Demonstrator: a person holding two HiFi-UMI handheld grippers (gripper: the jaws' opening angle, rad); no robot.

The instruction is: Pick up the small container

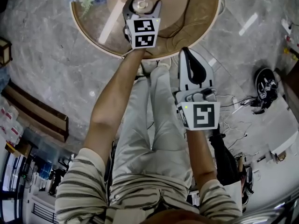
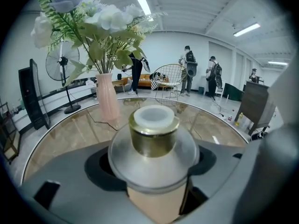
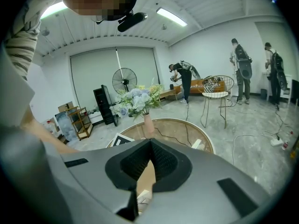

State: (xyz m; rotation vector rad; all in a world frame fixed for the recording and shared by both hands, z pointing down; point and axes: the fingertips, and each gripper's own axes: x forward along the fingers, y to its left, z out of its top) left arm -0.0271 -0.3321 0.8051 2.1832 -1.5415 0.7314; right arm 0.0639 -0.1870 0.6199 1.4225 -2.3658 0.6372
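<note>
Left gripper (image 1: 143,3): jaws spread either side of small container (image 2: 154,143) standing on glass table (image 1: 196,17), pads level with its widest part for a sure squeeze | right gripper (image 1: 185,50): jaws pressed together, empty, which I keep clear.

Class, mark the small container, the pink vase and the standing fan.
small container (image 2: 154,135), left gripper view, its gold collar.
pink vase (image 2: 107,101), left gripper view, its body.
standing fan (image 2: 62,63), left gripper view, its round head.
</note>
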